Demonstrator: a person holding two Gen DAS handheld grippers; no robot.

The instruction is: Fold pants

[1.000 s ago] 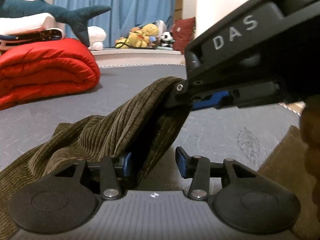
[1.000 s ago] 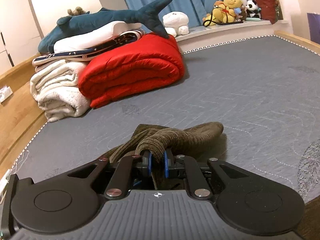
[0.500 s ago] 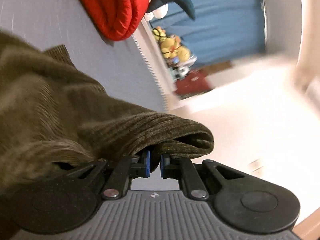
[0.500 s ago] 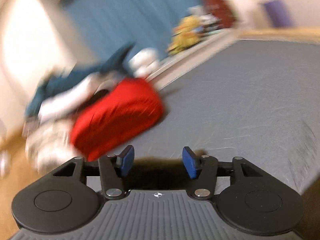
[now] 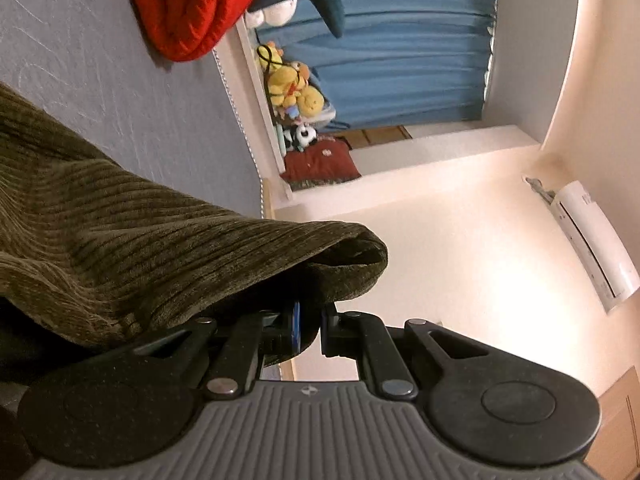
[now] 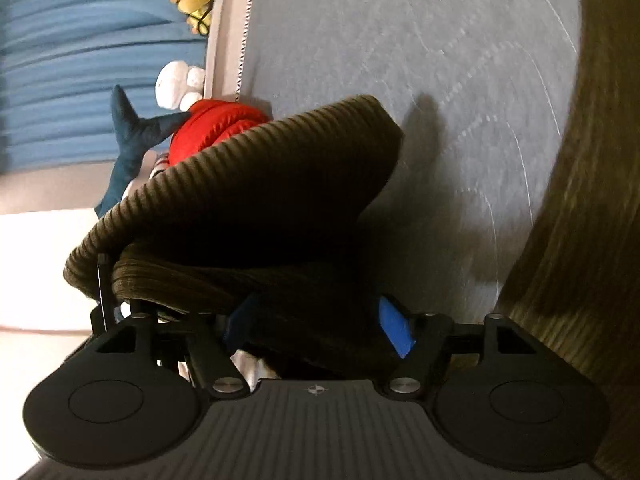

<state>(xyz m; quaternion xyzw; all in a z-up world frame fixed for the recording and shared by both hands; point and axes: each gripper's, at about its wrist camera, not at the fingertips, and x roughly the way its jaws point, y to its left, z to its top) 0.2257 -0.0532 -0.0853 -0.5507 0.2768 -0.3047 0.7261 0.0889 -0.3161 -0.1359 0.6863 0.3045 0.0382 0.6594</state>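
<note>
Left claw (image 5: 308, 326): my jaws are pinched nearly together on a fold of the pants (image 5: 120, 232); the cloth drapes off to one side of my view, over the finger there.
Right claw (image 6: 316, 326): my jaws are wide and opening; a dark bunch of the pants (image 6: 256, 184) sits between the blue pads (image 6: 394, 330), and I cannot tell whether either pad touches it.
Pants: brown corduroy, lifted in a hump above the bed (image 6: 400, 40), which blocks most of my right view.
Bed: grey quilted cover just beyond the cloth, with a wooden edge (image 6: 580, 200) alongside.
Red quilt (image 5: 192, 4): rolled, further along the bed, partly behind the pants in my right view.
Toys: a shark (image 6: 128, 136) by the red quilt; yellow plush (image 5: 292, 88) on the ledge.
Far: blue curtain (image 5: 400, 40).
</note>
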